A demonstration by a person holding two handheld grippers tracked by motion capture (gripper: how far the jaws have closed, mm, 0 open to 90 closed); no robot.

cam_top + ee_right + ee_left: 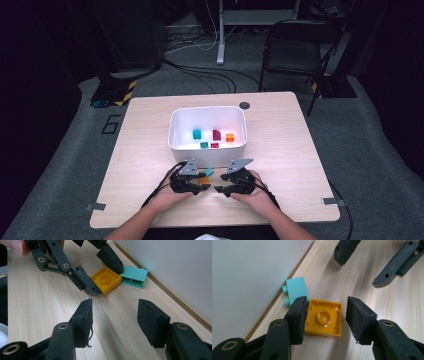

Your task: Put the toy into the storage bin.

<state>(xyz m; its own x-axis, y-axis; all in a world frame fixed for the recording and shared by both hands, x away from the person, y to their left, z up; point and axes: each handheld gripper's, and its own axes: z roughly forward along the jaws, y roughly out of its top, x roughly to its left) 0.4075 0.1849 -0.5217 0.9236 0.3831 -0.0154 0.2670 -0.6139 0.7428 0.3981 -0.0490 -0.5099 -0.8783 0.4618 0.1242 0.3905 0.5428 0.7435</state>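
An orange square brick (323, 321) lies upside down on the wooden table, touching a teal brick (297, 288) that rests on its side against the white bin's wall (249, 277). My left gripper (325, 310) straddles the orange brick: one pad touches its edge, the other stands a little clear, so the jaws are open. In the right gripper view the same orange brick (105, 280) sits between the left gripper's fingers (87, 287), with the teal brick (133, 276) just beyond. My right gripper (115, 306) is open over bare wood, facing the left one. In the high view both grippers (200, 185) (217, 189) sit just in front of the bin.
The white bin (207, 111) stands mid-table and holds several small bricks, among them a teal one (197, 134), a maroon one (216, 134) and an orange one (229, 137). A black folding chair (292, 52) and floor cables lie beyond the table.
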